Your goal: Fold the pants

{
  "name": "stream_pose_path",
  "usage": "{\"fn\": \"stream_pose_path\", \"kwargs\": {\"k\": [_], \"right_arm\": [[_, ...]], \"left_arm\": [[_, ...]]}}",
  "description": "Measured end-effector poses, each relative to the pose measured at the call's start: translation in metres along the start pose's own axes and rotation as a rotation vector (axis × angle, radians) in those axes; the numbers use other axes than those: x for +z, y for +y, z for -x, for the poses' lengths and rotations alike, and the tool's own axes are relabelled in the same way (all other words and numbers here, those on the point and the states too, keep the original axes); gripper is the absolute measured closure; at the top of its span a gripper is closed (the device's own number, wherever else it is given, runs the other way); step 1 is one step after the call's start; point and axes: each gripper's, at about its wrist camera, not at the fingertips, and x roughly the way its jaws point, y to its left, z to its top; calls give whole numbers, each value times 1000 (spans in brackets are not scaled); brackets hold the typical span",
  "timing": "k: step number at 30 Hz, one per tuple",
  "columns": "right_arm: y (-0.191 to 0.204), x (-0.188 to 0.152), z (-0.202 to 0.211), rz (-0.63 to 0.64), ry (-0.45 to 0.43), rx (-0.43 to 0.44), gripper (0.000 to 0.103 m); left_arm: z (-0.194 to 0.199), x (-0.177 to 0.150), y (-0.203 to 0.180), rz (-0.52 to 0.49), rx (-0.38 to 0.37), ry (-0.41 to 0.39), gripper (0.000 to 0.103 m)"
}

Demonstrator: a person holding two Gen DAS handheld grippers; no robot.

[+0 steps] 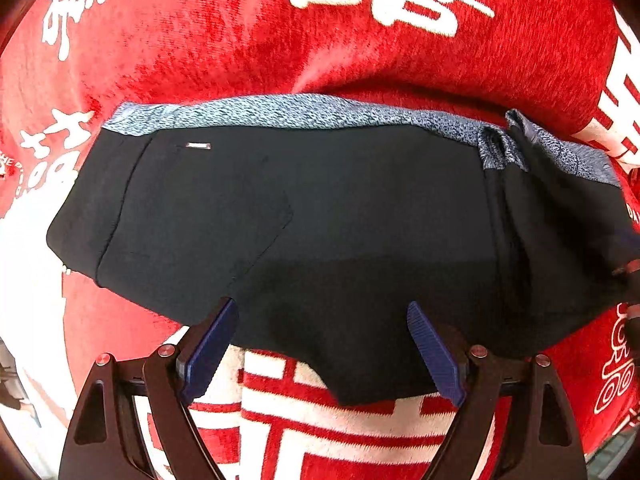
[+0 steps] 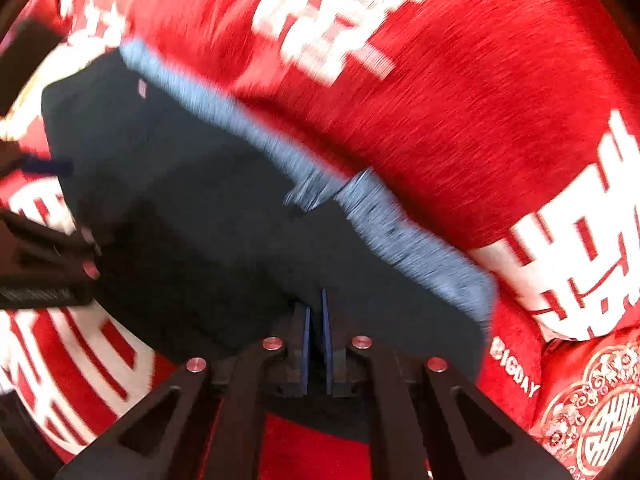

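The dark pants are lying folded into a compact, wide bundle across the middle of the left wrist view, resting on a red blanket patterned with white characters. A blue-grey speckled waistband is running along the bundle's upper edge, bunching into a small fold at the right of the frame, and a small pale tag is showing near the upper left of the dark cloth. At the bottom of that view, the left gripper is hovering over the near edge of the pants with its 2 blue fingers standing wide apart, and no cloth is caught between them. In the right wrist view, blurred by motion, the pants are stretching diagonally from upper left to lower right, with the waistband on their upper right edge. The right gripper is sitting at the lower centre with its fingers drawn nearly together over the dark cloth; whether any fabric is pinched between them I cannot tell. The left gripper's dark frame is showing at the left edge.
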Motion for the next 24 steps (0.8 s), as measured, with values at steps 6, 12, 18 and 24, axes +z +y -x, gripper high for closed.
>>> {"fn": "stream_pose_path", "kwargs": {"k": [6, 12, 18, 24], "right_arm": [[55, -7, -27, 75, 80, 66, 97], [54, -11, -21, 51, 54, 67, 76], [-70, -40, 27, -355, -39, 199, 46], [-223, -111, -53, -955, 88, 394, 45]], "left_arm": [[-8, -3, 28, 35, 21, 17, 15], [-5, -2, 37, 16, 68, 10, 16], [22, 27, 18, -12, 2, -20, 16], [34, 63, -53, -123, -135, -77, 16]]}}
